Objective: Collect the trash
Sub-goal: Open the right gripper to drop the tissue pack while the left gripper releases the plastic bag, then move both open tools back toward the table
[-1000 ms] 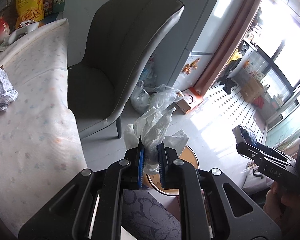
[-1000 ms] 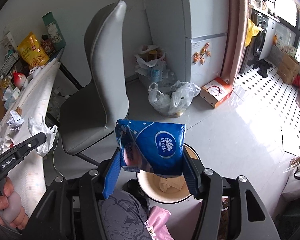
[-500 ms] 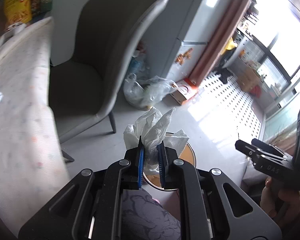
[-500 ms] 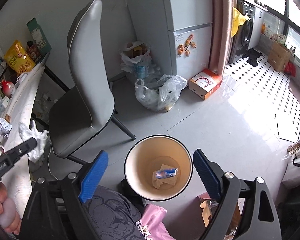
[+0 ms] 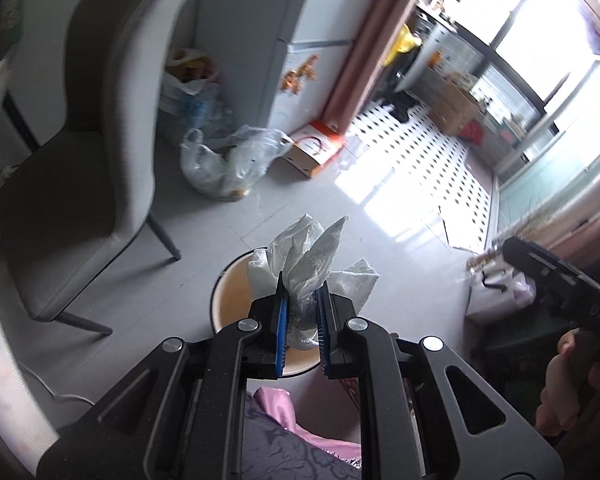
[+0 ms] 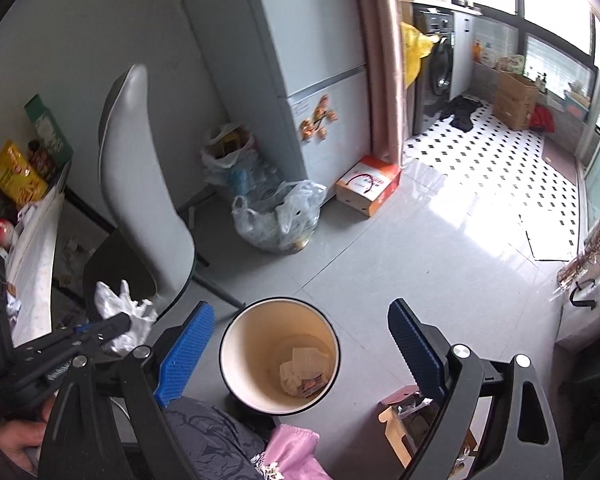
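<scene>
Counter (image 6: pixel 32 256): at 9 o'clock in the right wrist view, under a pale cloth, with a yellow snack bag (image 6: pixel 16 178) and a green box (image 6: pixel 46 128) at its far end.
Chair (image 6: pixel 140 200): grey, just beside the counter, its back rising toward 11 o'clock.
Left tongs (image 5: pixel 302 320): closed tight on a crumpled white plastic wrapper (image 5: pixel 312 264), blue pads pressing it from both sides (the loose ends fan out above the tips). In the right wrist view the same tongs (image 6: pixel 118 326) sit at 8 o'clock, wrapper (image 6: pixel 120 312) bunched at their tip.
Wrapper's place: held above the near rim of the trash bin (image 5: pixel 230 292), which shows behind and below it in the left wrist view.
Trash bin (image 6: pixel 240 336): round, cream inside, dark rim, on the grey floor at 6 o'clock between the right pads; scraps of paper (image 6: pixel 304 368) lie at its bottom.
Clear trash bag (image 6: pixel 278 220): on the floor at 12 o'clock from the bin, near the fridge (image 6: pixel 300 72).
Orange-and-white box (image 6: pixel 368 184): just right of that bag.
Right tongs (image 6: pixel 300 352): spread wide, gripping nothing, over the bin.
Right hand (image 5: pixel 568 376): at 4 o'clock in the left wrist view, gripping its handle.
</scene>
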